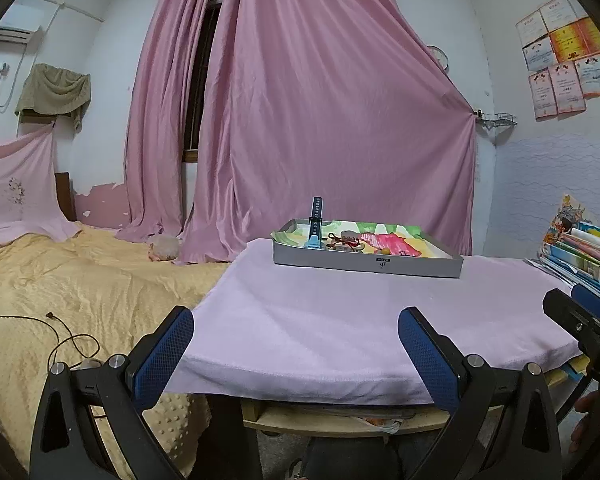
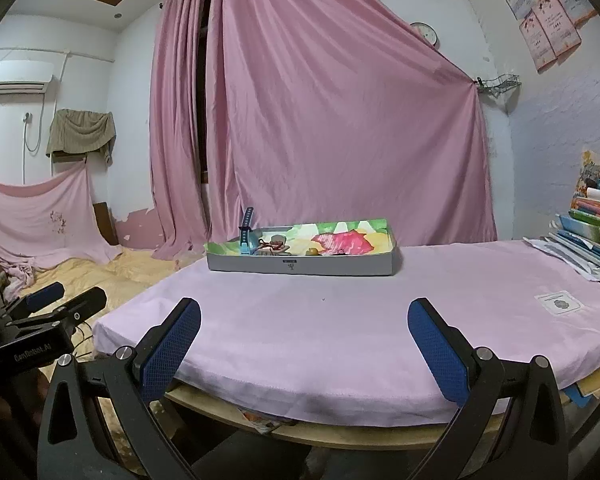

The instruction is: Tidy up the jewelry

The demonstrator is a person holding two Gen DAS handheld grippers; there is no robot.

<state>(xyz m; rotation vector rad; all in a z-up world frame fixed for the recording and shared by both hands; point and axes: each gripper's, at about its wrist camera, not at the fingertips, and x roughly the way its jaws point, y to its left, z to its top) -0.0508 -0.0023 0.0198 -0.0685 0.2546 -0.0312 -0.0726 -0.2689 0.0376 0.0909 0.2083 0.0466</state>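
**Both tools wait at the tabletop's near edge, tray of jewelry beyond**

Nearest the lens, the left tool (image 1: pixel 296 342) hangs at the front edge of the pink-covered tabletop (image 1: pixel 340 320), its blue pads spread wide and holding nothing. The right tool (image 2: pixel 304 336) hovers alongside, jaws likewise wide apart and empty. The shallow grey tray (image 2: pixel 300 266) sits well apart from both, toward the far side of the tabletop, its long axis running side to side across the view. From the left tool it lies at about 1 o'clock; from the right tool, at 12 o'clock, a touch to the left.

Inside, on a bright floral paper lining, the jewelry is bunched at the tray's left end: a blue watch (image 2: pixel 247 236) with one strap standing upright against the rim, a red cord bracelet (image 2: pixel 274 245) just beside it over pale, indistinct pieces, and a small amber bead (image 2: pixel 311 252) near the middle. The tray's right half looks bare. That cluster appears to lie roughly between the two tools, so neither has a clear advantage. A stack of books (image 2: pixel 596 220) rests at 3 o'clock.
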